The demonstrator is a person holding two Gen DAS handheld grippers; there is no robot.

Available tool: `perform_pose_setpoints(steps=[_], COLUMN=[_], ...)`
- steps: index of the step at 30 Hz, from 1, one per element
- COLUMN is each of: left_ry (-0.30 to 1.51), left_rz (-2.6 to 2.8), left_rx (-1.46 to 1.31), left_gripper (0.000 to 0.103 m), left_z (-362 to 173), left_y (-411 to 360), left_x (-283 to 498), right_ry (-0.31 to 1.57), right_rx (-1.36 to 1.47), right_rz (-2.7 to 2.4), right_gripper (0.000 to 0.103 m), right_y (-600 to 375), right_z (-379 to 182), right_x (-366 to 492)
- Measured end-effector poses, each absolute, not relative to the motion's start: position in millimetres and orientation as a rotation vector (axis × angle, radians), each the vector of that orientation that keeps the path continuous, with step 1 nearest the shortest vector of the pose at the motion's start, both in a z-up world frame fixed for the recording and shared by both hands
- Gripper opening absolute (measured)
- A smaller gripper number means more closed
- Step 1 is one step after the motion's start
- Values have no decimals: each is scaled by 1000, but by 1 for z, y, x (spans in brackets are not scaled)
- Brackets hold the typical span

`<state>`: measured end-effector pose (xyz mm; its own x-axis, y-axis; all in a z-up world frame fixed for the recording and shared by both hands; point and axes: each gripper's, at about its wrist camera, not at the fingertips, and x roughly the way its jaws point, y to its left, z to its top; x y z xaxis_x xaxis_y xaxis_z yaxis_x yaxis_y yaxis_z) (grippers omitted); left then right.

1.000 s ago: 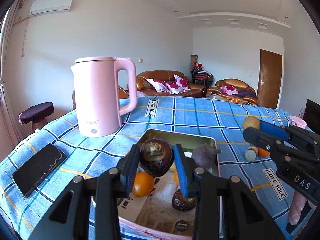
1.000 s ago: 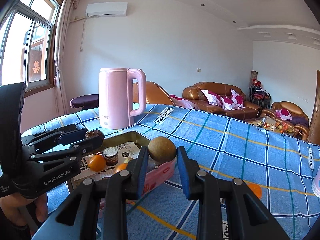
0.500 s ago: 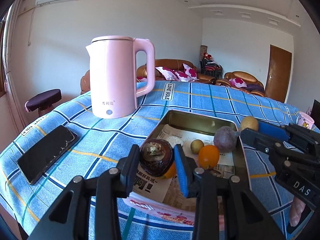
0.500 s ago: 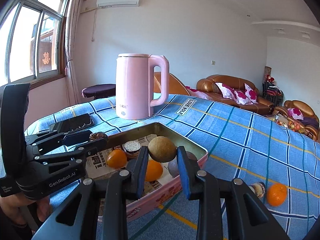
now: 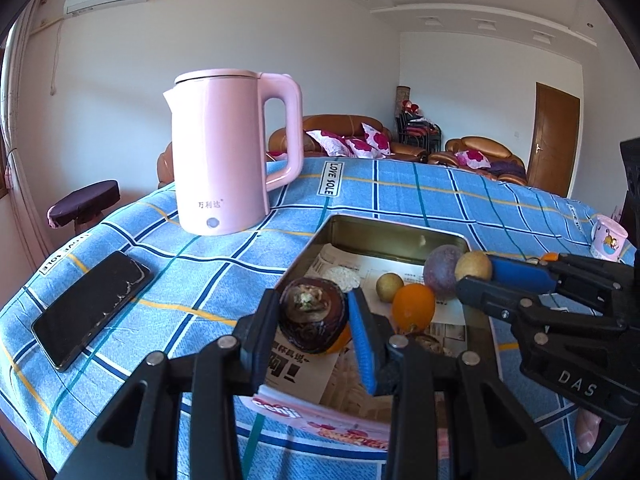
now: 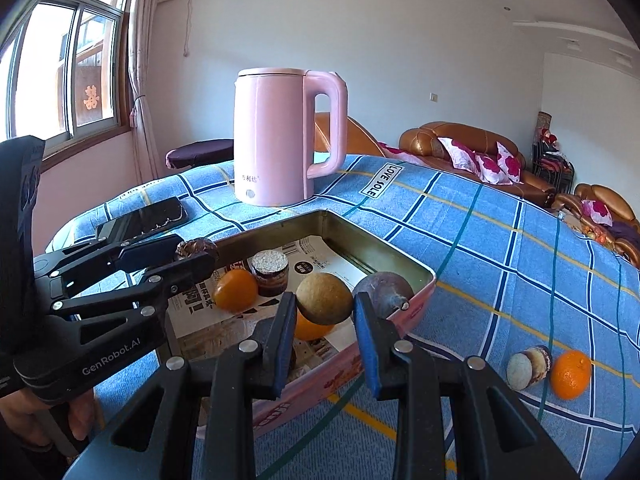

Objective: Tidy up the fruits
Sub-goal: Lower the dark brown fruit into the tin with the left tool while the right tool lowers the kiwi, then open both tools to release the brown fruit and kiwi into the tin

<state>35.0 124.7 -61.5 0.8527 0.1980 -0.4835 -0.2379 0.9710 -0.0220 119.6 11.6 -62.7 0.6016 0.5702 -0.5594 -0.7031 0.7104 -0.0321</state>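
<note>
Both claws have come in over the tin tray [image 6: 425, 276] since a second ago. Left claw [image 5: 314, 322] is clamped on a dark brown fruit [image 5: 312, 314], held above the tray's near left corner. Right claw [image 6: 325, 310] is clamped on a tan round fruit [image 6: 323, 298], above the tray's near edge. Oranges [image 6: 235, 290] and a purple fruit [image 6: 384, 290] lie inside; another orange [image 6: 570, 374] sits on the bench [image 6: 500, 248] outside.

Bright daylight from window [image 6: 60, 68], sharp, fisheye-warped edges
</note>
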Motion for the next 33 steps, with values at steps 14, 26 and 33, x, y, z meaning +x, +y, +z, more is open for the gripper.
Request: perform_pose_setpoints(steps=[14,26,33], left_ry=[522,506,493], left_rz=[227,244,250], left_rx=[-78,-55,-46], left_gripper=[38,59,65], left_z=[-64,-62,-61], left_y=[125,121,120], left_x=[40,39,37], right_ry=[573,563,528], right_rx=[-272,-289,-270], right_rz=[749,748,723], right_gripper=[31,45,65], right_y=[15,17,11], right_z=[-66,-65,-61], right_x=[121,118,115])
